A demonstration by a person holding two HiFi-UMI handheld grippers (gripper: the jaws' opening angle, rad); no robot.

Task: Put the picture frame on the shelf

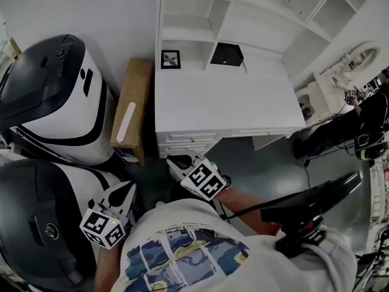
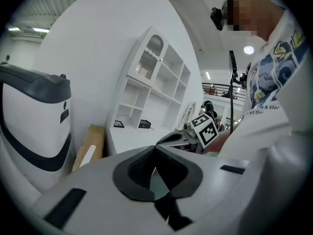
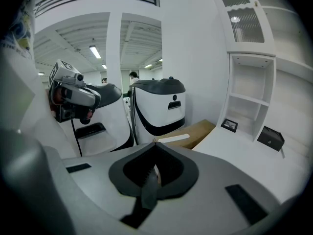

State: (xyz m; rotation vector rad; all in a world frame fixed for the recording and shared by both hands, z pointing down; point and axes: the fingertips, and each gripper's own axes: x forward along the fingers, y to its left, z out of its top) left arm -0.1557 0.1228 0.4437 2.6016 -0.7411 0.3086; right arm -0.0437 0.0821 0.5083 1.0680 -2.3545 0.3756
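**Left gripper and right gripper are both closed with nothing in them; the picture frame is in the shelf**

Both grippers are held low, in front of the person's shirt. They are well away from the front edge of the white desk. The two jaws of each gripper are pressed together and nothing is between them. I think they hang back like this because there is nothing to carry right now.

The picture frame stands upright in the bottom left box of the shelf, at the back left corner of the desk. It faces out so you can see it. So the job looks done, or else it has not begun yet. I cannot tell which.

A small black box sits in the next box of the shelf, just to the right of the frame. A flat cardboard box leans in the gap between the left side of the desk and a big white and black machine.

For writing, the shirt has a few small words, and I can only read "a star". The cardboard box has a white label, but it is too small to read. The cubes on the grippers show only black and white squares.
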